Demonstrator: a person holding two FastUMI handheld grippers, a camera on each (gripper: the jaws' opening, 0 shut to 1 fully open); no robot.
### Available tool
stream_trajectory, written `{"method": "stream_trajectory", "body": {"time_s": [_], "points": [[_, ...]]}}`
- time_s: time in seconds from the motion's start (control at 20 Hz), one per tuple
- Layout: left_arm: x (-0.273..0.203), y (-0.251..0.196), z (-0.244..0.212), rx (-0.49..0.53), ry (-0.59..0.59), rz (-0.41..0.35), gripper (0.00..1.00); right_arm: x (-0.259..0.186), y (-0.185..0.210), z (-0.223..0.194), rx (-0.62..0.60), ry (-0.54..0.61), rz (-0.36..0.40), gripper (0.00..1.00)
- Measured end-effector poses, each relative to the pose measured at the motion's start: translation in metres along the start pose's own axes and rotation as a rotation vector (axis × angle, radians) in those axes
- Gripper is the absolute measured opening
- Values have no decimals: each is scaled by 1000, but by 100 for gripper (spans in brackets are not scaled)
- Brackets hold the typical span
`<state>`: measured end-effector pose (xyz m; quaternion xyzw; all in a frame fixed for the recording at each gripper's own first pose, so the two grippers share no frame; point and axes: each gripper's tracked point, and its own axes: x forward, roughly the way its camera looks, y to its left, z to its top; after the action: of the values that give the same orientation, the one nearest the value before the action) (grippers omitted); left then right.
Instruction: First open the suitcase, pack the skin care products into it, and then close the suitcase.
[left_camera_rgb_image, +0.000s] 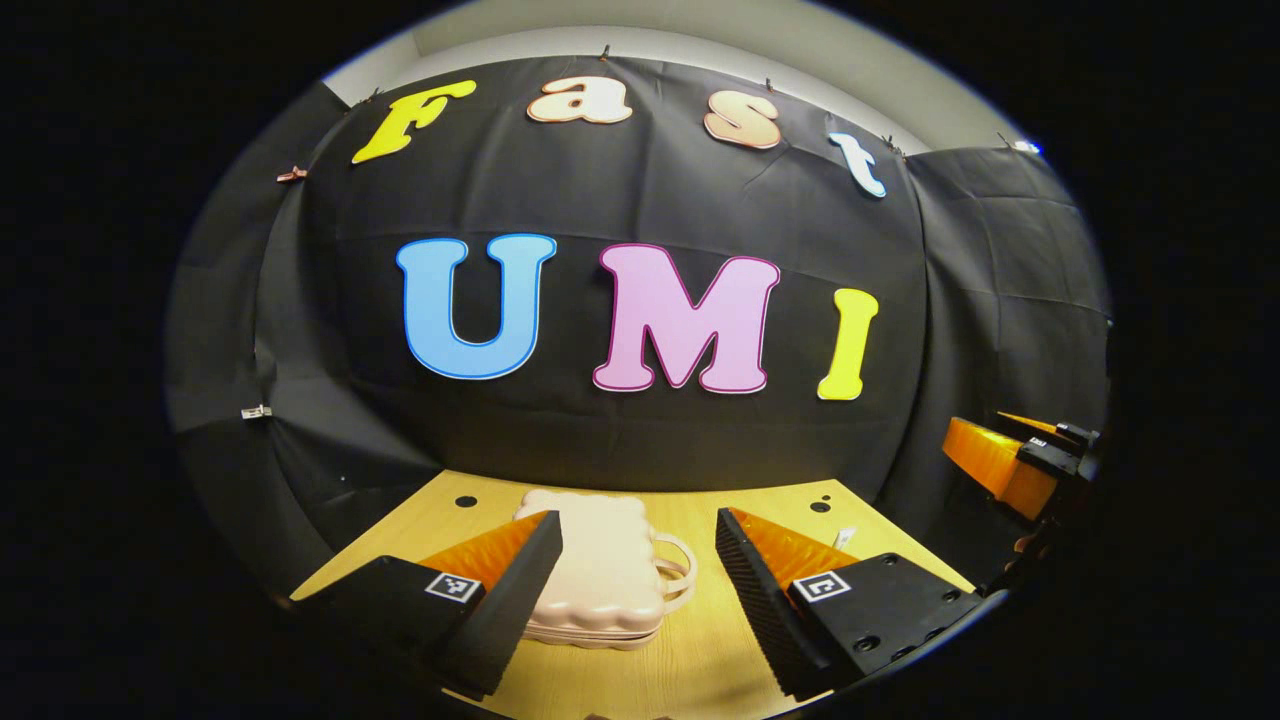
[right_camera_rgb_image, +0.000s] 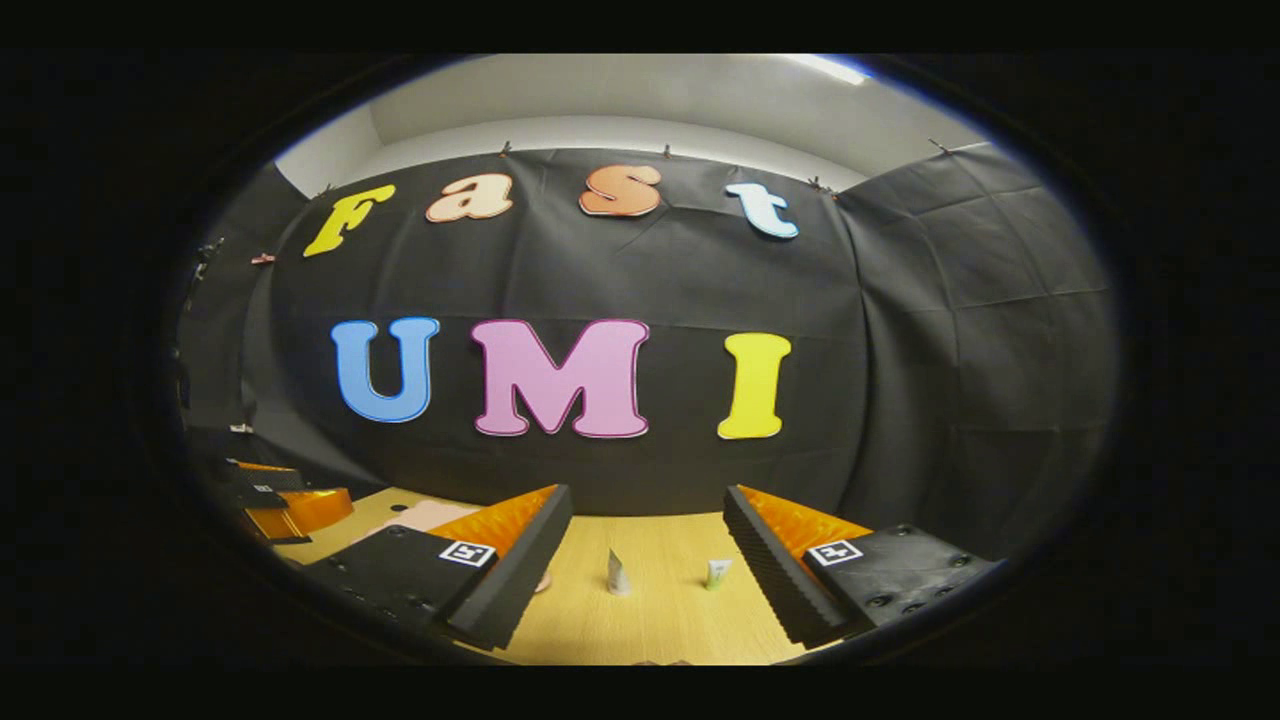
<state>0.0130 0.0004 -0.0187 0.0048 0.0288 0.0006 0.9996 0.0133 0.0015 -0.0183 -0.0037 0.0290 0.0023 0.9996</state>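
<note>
Left tool and right tool: fingers apart, holding nothing. Closed suitcase lies flat mid-tabletop. Two skin care tubes stand upright nearer the right edge.

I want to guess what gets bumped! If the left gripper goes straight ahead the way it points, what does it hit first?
Probably the pink suitcase. It lies closed on the table, just ahead of the open left gripper, a bit left of the middle between its fingers. Depth is hard to judge.
</note>
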Motion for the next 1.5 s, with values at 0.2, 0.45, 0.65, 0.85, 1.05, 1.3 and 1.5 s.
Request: {"method": "stream_trajectory", "body": {"time_s": [0.2,0.45,0.65,0.85,1.05,1.3,1.5], "points": [[21,-8,-21,-13,82,-26,98,6,-9,-4,-20,0,-11,89],[72,-37,-39,-15,153,-68,97,24,-32,-19,-24,32,-14,97],[132,-69,-74,-34,249,-87,96,49,-54,-40,-92,42,1,97],[190,-94,-126,-80,389,-89,96,73,-68,-72,-101,90,43,95],[236,-102,-177,-96,512,-62,96,87,-79,-101,-86,164,72,95],[265,-96,-224,-115,621,-8,92,91,-85,-111,-116,162,97,96],[280,-88,-250,-61,684,53,75,88,-86,-122,-101,185,116,96]]}}
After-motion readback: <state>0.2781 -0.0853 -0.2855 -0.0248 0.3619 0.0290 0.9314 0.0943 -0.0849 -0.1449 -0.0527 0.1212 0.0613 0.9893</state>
